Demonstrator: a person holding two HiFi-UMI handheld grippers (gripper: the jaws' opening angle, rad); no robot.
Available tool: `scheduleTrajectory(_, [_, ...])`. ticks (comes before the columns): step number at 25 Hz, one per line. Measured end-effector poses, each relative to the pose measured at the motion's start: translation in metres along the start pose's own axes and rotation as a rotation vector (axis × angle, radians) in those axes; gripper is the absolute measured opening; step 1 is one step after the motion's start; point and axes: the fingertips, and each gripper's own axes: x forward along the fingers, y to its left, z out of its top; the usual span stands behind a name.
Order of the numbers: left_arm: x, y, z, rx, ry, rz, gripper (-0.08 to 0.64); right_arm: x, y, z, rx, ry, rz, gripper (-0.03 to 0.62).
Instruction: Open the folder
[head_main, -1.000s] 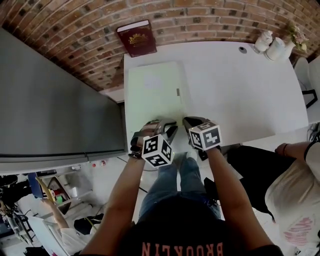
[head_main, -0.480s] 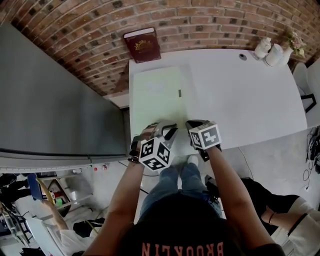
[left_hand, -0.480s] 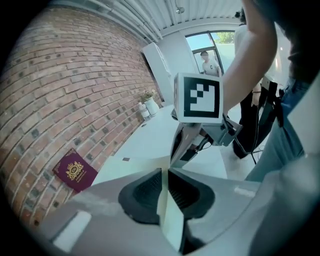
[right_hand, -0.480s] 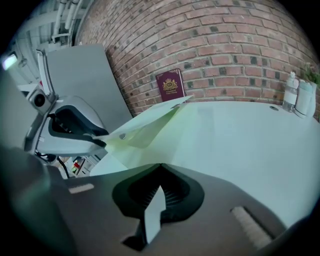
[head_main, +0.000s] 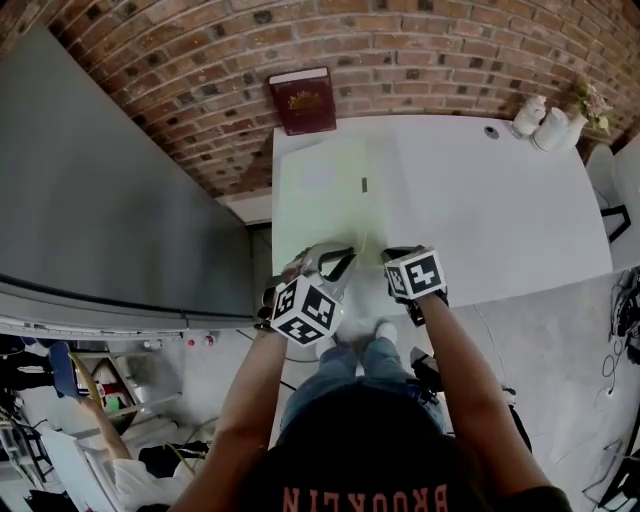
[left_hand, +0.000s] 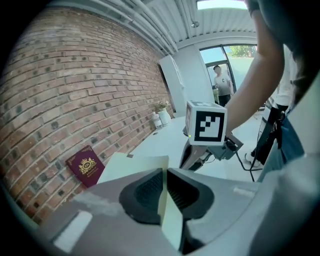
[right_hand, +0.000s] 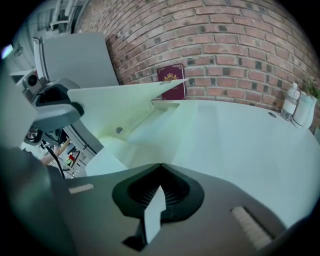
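Note:
A pale green folder (head_main: 318, 195) lies on the white table (head_main: 500, 210) by its left edge. My left gripper (head_main: 345, 263) has the front cover's near edge (left_hand: 150, 162) pinched between its pads, and its jaws are closing. The cover (right_hand: 120, 102) is raised off the inside and slopes up toward that gripper (right_hand: 52, 107); a snap button (right_hand: 119, 130) shows underneath. My right gripper (head_main: 393, 257) sits just right of it at the table's near edge, shut on a thin pale sheet (right_hand: 154, 220) that belongs to the folder's lower part.
A dark red book (head_main: 303, 100) leans against the brick wall behind the folder. White bottles (head_main: 540, 112) and a small plant stand at the table's far right corner. A grey panel (head_main: 100, 200) flanks the table's left side. A person (left_hand: 220, 82) stands in a distant doorway.
The left gripper has risen and rolled, lifting the cover's near edge off the folder. The right gripper has kept its place. A seated person at the lower right has left the view.

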Motion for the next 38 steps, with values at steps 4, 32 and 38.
scheduleTrajectory(4, [-0.019, 0.012, 0.003, -0.04, -0.042, 0.037, 0.022, 0.001, 0.0, -0.001, -0.017, 0.014, -0.028, 0.0])
scheduleTrajectory(32, [-0.146, 0.1, -0.033, -0.417, -0.195, 0.315, 0.006, 0.003, 0.0, 0.002, -0.111, 0.117, -0.13, 0.0])
scheduleTrajectory(38, [-0.166, 0.115, -0.053, -0.501, -0.203, 0.383, 0.006, 0.004, -0.001, 0.002, -0.113, 0.164, -0.126, 0.0])
